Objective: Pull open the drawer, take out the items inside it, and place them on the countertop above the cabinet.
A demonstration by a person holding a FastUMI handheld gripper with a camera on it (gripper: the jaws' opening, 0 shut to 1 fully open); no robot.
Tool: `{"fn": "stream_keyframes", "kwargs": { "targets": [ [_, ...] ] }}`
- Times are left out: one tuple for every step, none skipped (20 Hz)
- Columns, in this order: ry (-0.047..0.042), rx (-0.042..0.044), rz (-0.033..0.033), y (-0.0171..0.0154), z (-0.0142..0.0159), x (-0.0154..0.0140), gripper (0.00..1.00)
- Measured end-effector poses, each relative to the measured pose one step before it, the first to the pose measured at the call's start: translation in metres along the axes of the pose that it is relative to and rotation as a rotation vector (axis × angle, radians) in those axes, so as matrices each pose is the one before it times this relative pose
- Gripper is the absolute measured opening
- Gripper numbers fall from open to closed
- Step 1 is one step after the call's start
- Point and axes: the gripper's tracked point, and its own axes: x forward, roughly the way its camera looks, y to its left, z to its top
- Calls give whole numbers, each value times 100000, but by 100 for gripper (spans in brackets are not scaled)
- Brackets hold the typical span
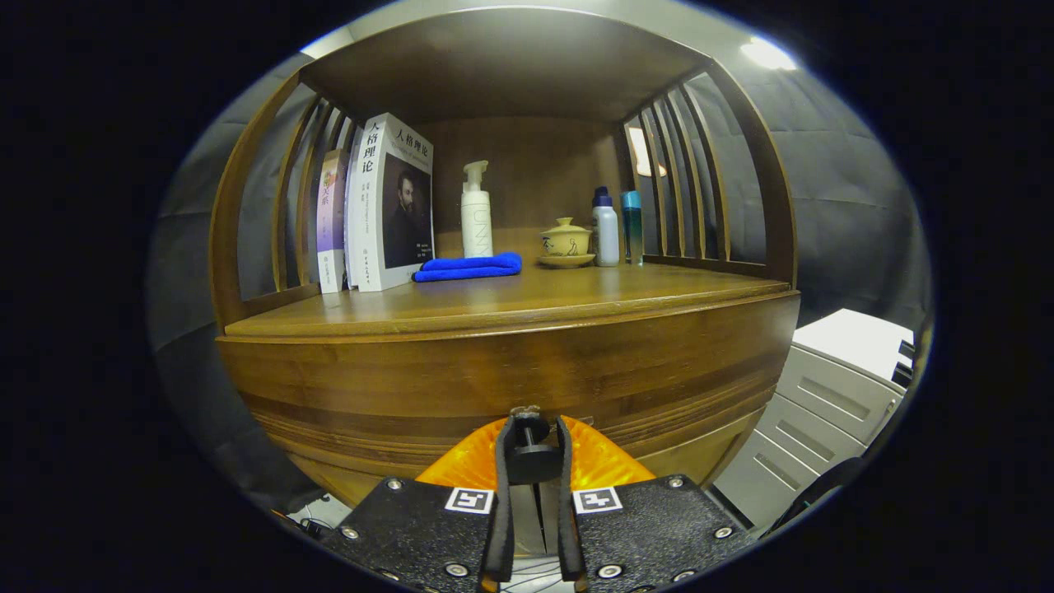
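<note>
Here the gripper (533, 449) has its jaws closed in on the drawer's dark knob (527, 451), one finger pressing each side of it, so the grip looks made. The knob's stem runs straight ahead from the jaws into the drawer front (510, 371), a broad wooden panel just beyond the fingers and directly under the bench (461, 309). The drawer appears fully shut: its face sits flush under the bench edge, and nothing of its inside can be seen, so what it holds cannot be told. The coming move is, I judge, a straight pull back along the knob's axis, away from the cabinet.

Above, the bench already carries books (387, 202) at the left, a blue cloth (468, 267), a pump bottle (476, 210), a lidded cup (566, 240) on a saucer and two small bottles (616, 226). Bare wood lies nearest the front edge.
</note>
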Motion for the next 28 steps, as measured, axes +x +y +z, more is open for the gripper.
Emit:
{"fn": "stream_keyframes", "kwargs": {
  "targets": [
    [124,-393,634,37,-63,-100,21],
    [121,-278,486,-128,-53,-358,21],
    [49,-370,235,-74,-49,-371,21],
    [38,-129,-27,-102,-142,-493,21],
    [128,-290,-106,-112,-39,-583,21],
    [131,-345,-11,-82,-122,-598,21],
    [184,-265,171,-42,-83,-591,21],
    [365,-104,222,-90,-155,-617,21],
    [793,466,34,-135,-9,-586,21],
    [681,1010,72,-122,-173,-596,21],
    [582,919,66,-72,-90,-585,21],
    [228,578,-146,-128,-128,-620,21],
    [24,-270,-166,-57,-28,-591,21],
    [74,-581,-159,-8,-173,-460,21],
    [-58,-847,-38,2,-29,-518,21],
    [-62,-522,-13,-10,-146,-500,21],
    [-196,-174,-37,-38,-26,-494,21],
    [-131,46,-68,-76,-143,-468,21],
    [-136,67,-8,-110,-31,-479,21],
    [-59,435,244,-157,-167,-528,21],
    [-414,442,-187,-40,-72,-478,21],
    [-172,391,-512,-180,-173,-569,21],
    [173,22,-452,-54,-192,-465,21],
    [598,-293,-47,55,-449,-544,21],
    [-75,-70,628,230,-186,-558,21],
    [184,-182,-311,71,-285,-409,21],
    [-184,-166,61,-13,18,-540,21],
    [683,-61,427,110,-119,-623,21]
  ]
}}
